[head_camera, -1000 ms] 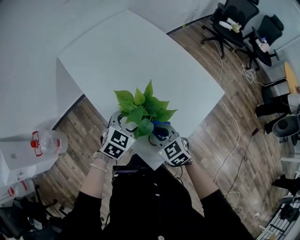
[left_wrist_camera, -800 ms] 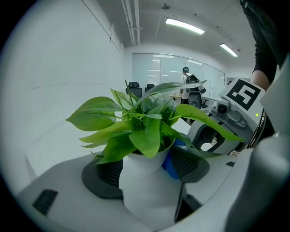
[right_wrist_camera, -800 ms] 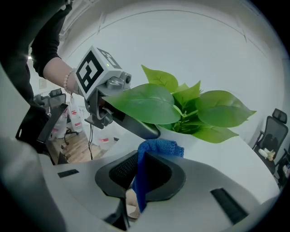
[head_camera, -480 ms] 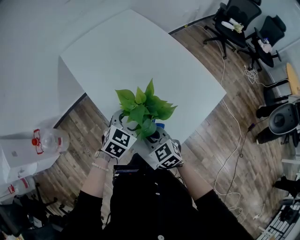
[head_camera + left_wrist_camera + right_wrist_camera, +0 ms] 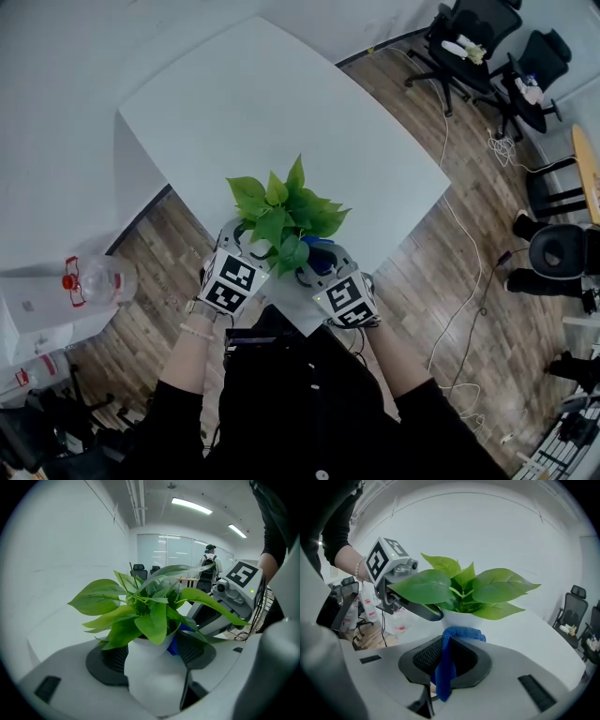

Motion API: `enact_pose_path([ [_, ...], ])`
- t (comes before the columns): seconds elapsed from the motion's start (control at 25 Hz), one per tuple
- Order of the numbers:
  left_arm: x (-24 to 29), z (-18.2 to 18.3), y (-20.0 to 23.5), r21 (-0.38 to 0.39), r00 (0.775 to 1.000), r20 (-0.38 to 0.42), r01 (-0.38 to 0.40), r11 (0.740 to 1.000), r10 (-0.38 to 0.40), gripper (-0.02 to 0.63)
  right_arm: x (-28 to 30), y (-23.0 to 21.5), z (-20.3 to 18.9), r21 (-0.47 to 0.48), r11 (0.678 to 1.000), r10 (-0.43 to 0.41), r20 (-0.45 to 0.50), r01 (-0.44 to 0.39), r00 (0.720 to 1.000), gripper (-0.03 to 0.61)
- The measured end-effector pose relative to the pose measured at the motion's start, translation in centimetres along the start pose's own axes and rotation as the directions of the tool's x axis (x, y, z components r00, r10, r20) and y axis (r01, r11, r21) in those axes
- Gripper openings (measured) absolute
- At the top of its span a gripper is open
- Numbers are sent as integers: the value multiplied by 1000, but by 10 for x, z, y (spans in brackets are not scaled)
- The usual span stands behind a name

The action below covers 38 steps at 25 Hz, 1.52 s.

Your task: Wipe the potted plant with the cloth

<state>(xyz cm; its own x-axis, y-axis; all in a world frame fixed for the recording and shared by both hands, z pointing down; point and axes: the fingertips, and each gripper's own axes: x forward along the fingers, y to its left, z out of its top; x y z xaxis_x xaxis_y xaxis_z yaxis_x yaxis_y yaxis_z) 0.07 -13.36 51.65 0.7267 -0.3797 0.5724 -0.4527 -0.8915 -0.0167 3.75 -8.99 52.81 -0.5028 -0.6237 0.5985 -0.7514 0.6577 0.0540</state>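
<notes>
A leafy green plant (image 5: pixel 286 211) in a white pot (image 5: pixel 157 677) stands at the near corner of the white table (image 5: pixel 253 103). My left gripper (image 5: pixel 152 656) is shut on the pot, one dark pad against each side. In the head view the left gripper (image 5: pixel 249 246) sits under the leaves at the left. My right gripper (image 5: pixel 447 656) is shut on a blue cloth (image 5: pixel 447 663), which hangs folded between its jaws just short of the pot (image 5: pixel 461 618). Beside the lower right leaves, the right gripper (image 5: pixel 319 261) shows with the cloth (image 5: pixel 322 249).
The table's near corner (image 5: pixel 305 328) juts toward the person's body, with wooden floor on both sides. Water bottles (image 5: pixel 94 281) lie on a white unit at the left. Office chairs (image 5: pixel 469 47) and floor cables (image 5: pixel 469 281) are at the right.
The right gripper swung left in under the leaves with the cloth, then came back out to the right. The left gripper and the pot kept still.
</notes>
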Motion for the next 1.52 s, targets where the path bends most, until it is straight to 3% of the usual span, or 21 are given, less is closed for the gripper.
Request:
enact_pose_path([
  [0.28, -1, 0, -2, 0, 1000, -10, 1, 1000, -1, 328, -7, -39, 2, 34, 997, -69, -6, 69, 998, 75],
  [0.76, 1, 3, -10, -2, 1000, -16, 5, 1000, -5, 328, 0, -94, 13, -101, 989, -116, -42, 111, 992, 75],
  [1.0, 3, 3, -10, -12, 1000, -21, -3, 1000, 3, 328, -3, -73, 6, -136, 988, -85, -71, 75, 994, 75],
  [1.52, 2, 2, -12, -47, 999, -29, -34, 998, 32, 325, -8, -14, -9, -76, 997, -38, -76, 32, 996, 75],
])
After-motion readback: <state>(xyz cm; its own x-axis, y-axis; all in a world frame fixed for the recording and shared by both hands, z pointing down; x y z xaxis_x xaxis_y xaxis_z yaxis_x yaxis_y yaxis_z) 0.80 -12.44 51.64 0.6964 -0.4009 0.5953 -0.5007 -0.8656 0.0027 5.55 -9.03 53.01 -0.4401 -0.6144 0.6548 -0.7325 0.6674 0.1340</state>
